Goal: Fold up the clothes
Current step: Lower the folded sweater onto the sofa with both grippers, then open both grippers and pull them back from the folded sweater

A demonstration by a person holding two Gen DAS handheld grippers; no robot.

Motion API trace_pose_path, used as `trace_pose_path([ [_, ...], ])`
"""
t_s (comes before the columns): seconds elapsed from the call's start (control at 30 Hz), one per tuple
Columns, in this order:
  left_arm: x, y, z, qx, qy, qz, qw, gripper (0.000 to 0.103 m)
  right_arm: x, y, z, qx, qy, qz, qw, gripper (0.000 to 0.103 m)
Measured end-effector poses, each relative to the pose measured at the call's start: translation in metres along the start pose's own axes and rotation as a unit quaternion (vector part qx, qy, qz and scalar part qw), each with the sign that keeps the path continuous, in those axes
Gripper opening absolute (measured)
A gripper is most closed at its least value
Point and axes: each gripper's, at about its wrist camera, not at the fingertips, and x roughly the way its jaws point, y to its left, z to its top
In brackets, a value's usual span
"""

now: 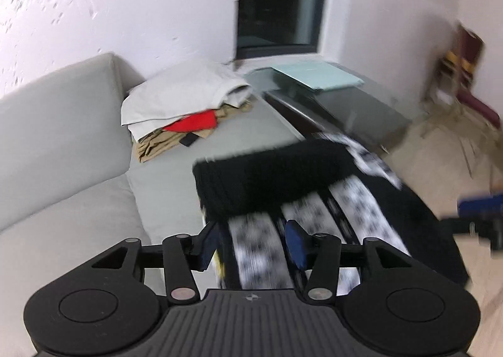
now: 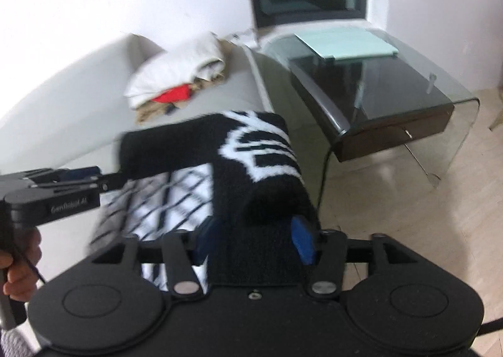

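Sweater (image 1: 270,181), black w/ white pattern bands, lies partly folded on the sofa (image 1: 63,136) seat. Left gripper (image 1: 251,247) fingers part-open, straddling a white band, not clamping; right gripper (image 2: 254,240) likewise around the rolled black edge. Risk: w/ nothing pinched, the top fold could unroll or slide off the sofa edge.

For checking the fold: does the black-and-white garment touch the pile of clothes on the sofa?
Apart. The left wrist view shows bare sofa between garment and pile.
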Motion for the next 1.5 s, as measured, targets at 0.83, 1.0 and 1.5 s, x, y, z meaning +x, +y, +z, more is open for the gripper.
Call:
trace_pose_path([
  [0.83, -0.136, -0.065, -0.01, -0.045, 0.048, 0.066, 0.9957, 0.102, -0.134, 0.04, -0.011, -0.028, 0.013, -0.052, 0.998, 0.103],
  [1.0, -0.181, -0.077, -0.01, -0.035, 0.028, 0.073, 0.9964, 0.103, -0.174, 0.052, -0.015, -0.047, -0.004, -0.081, 0.996, 0.103],
  [1.5, -0.216, -0.094, -0.009, -0.059, 0.016, 0.053, 0.9967, 0.102, -0.229, 0.071, -0.029, -0.087, -0.031, -0.118, 0.989, 0.103],
])
